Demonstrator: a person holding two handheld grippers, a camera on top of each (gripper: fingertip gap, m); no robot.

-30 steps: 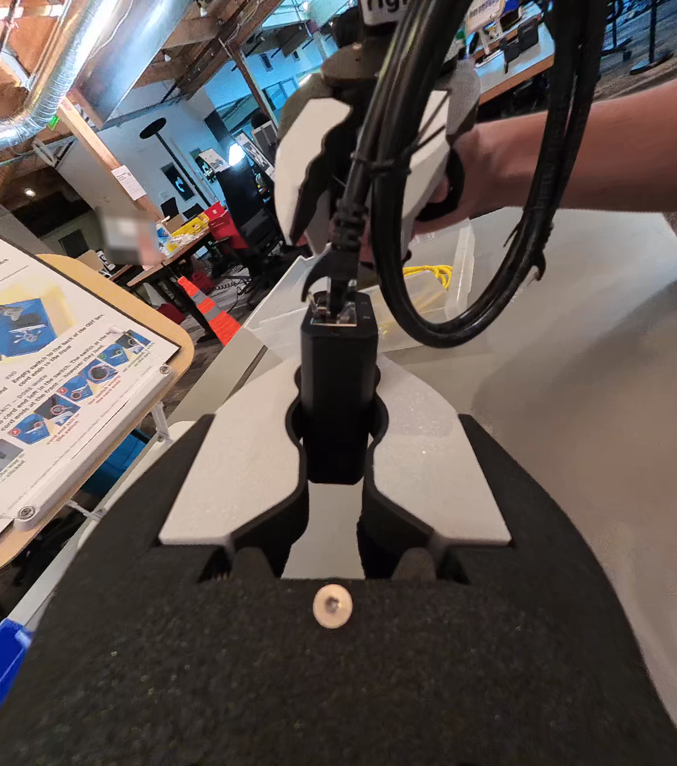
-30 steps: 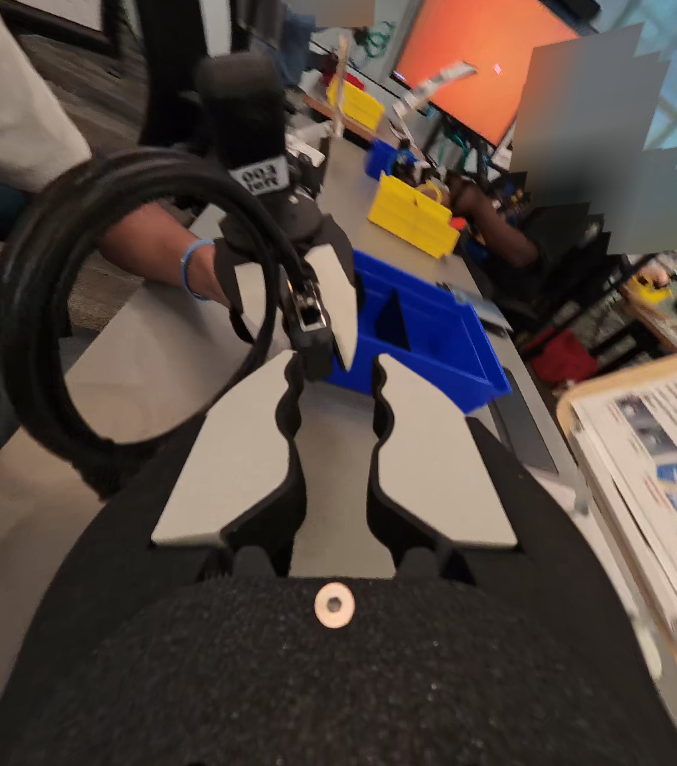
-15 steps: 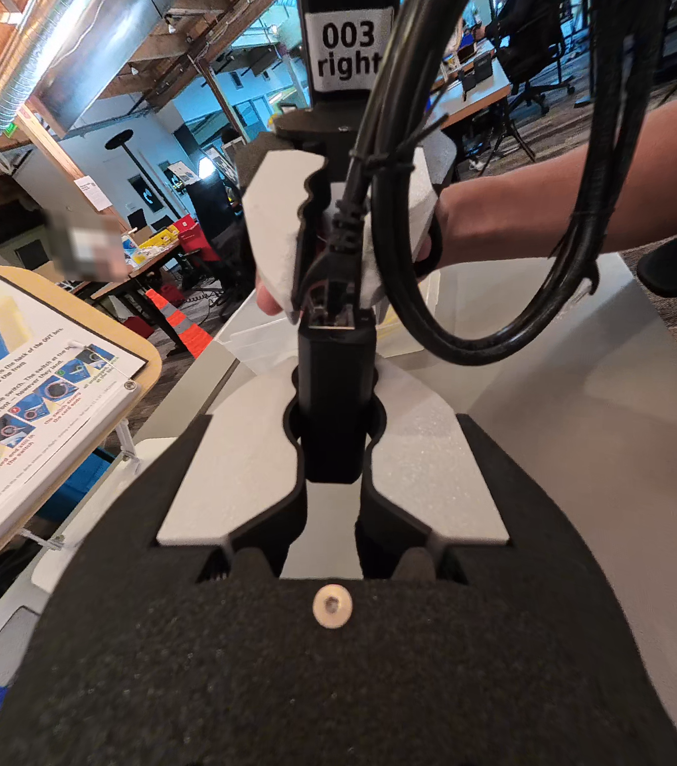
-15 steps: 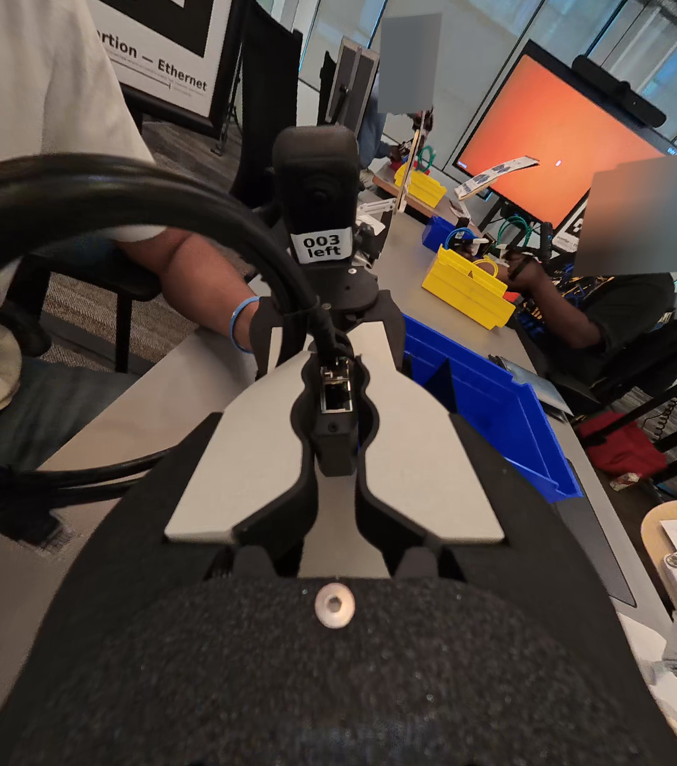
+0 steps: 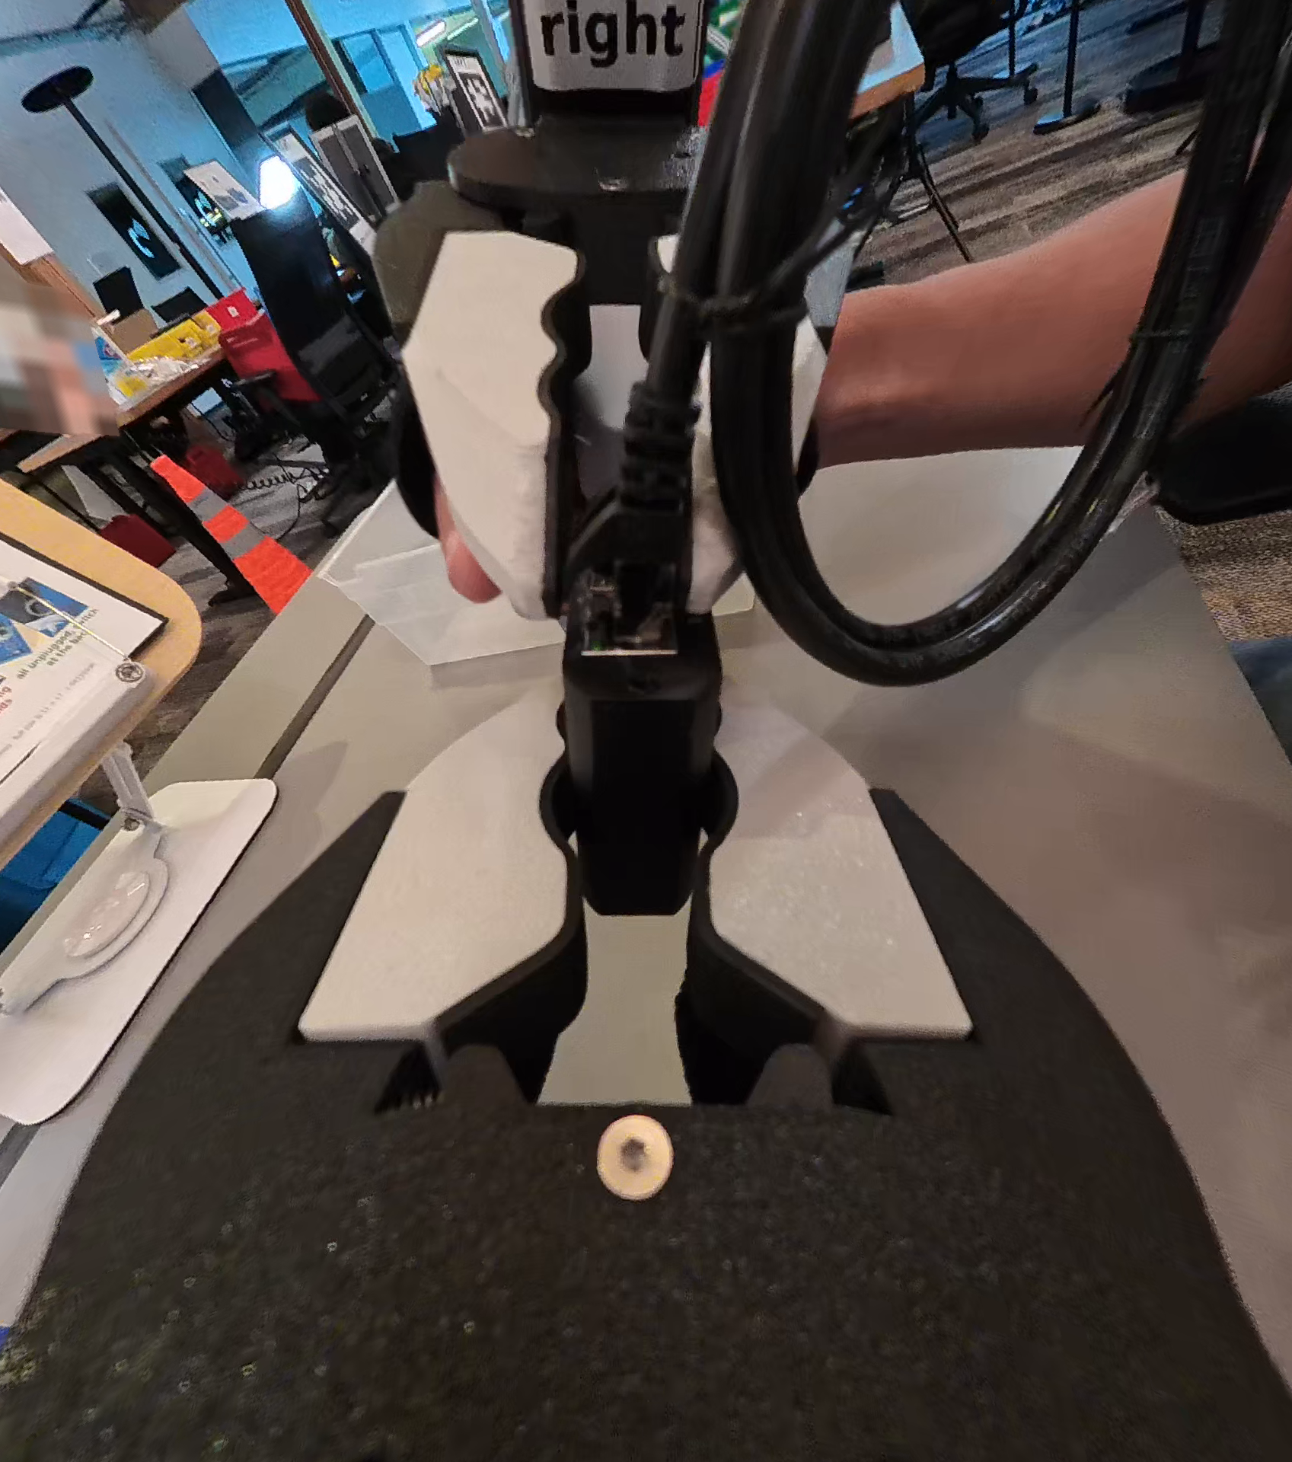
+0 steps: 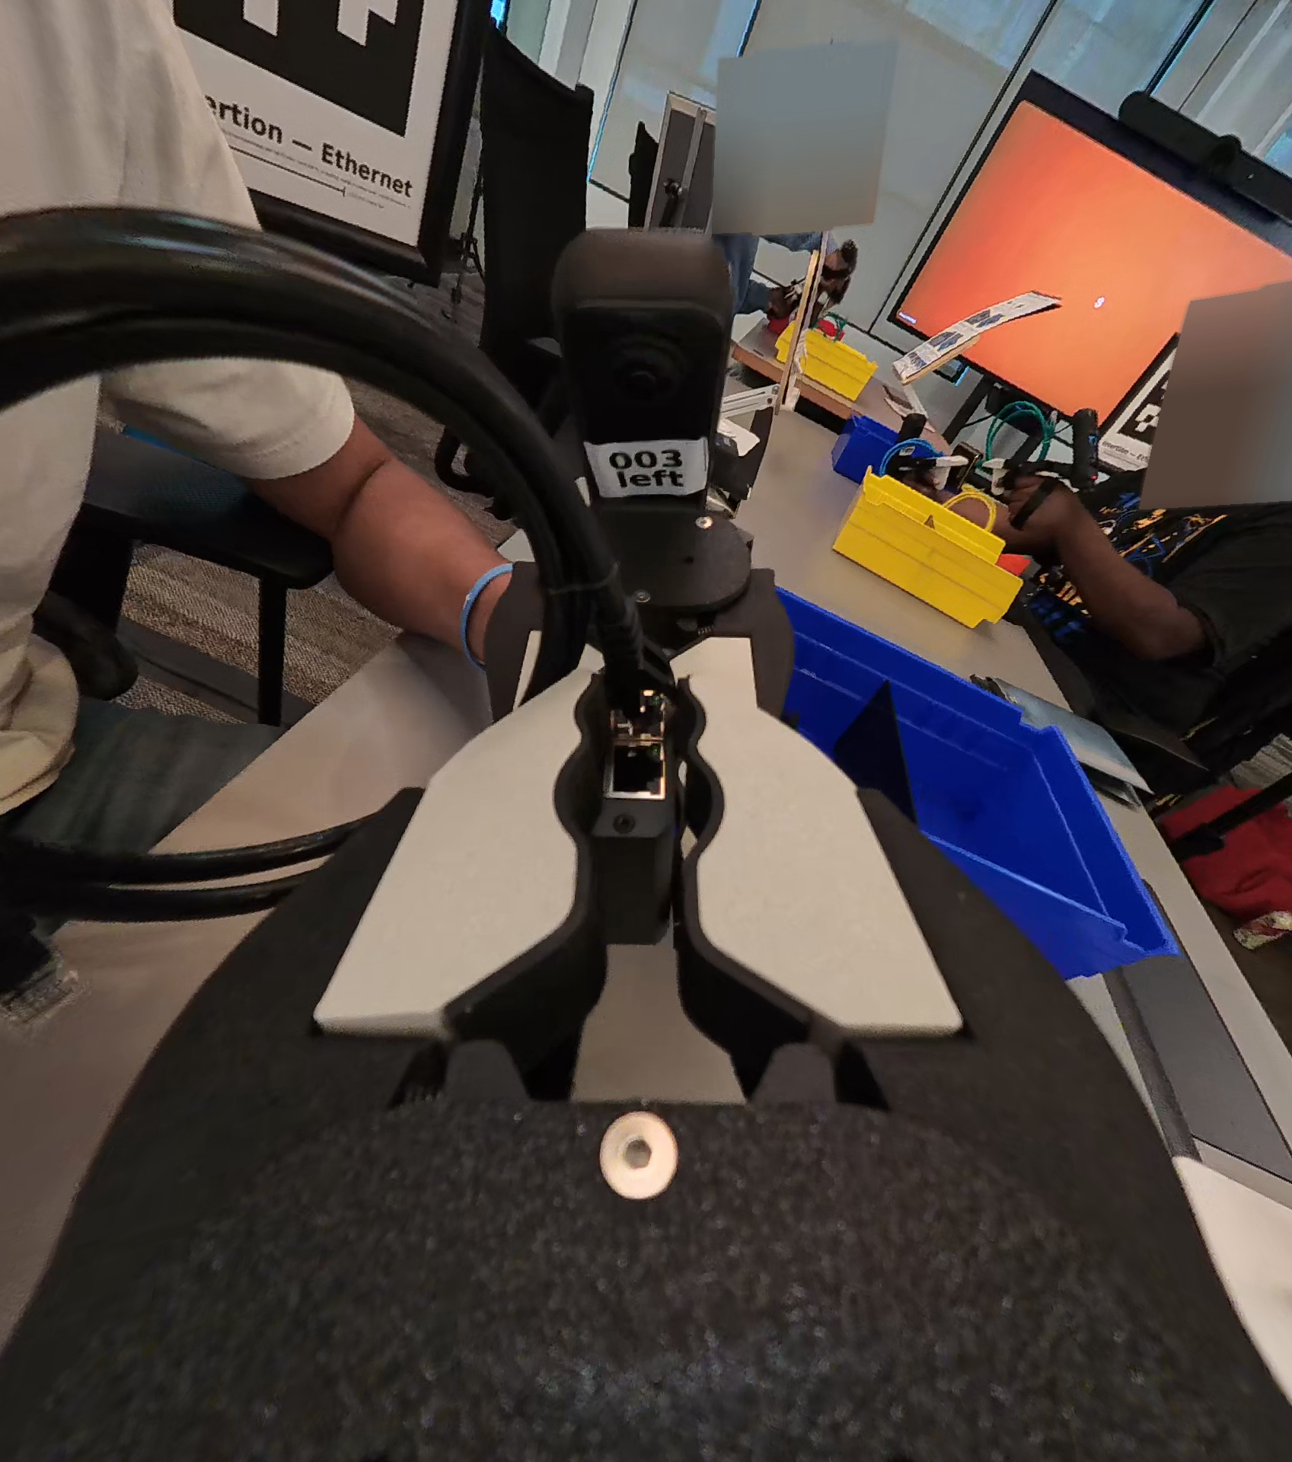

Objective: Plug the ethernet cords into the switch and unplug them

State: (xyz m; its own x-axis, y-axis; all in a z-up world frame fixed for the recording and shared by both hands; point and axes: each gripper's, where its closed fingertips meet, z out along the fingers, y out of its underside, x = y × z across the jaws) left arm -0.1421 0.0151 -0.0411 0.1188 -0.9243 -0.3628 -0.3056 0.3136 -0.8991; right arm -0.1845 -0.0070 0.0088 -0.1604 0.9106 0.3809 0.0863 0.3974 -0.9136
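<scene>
Black ethernet switch (image 5: 638, 783) sits clamped between the white fingers of our left tool (image 5: 638, 712), held above the grey desk (image 5: 1062, 791) with its port end pointing away from us. Our left tool is closed partway, both pads pressing the sides of the switch.

Facing it from the far side, our right tool (image 5: 611, 570) is closed narrowly around the port end of the switch (image 6: 633, 823), where the black ethernet cord (image 5: 658, 443) is plugged into the farther port. In the right wrist view, the nearer port (image 6: 634, 775) stands open and unfilled. We cannot tell whether the right tool's pads press the switch or the plug.

Bundled loops of the cord (image 6: 231, 332) hang to the left in that view. A blue bin (image 6: 982, 807) rests on the desk to the right, just beyond the tools.
</scene>
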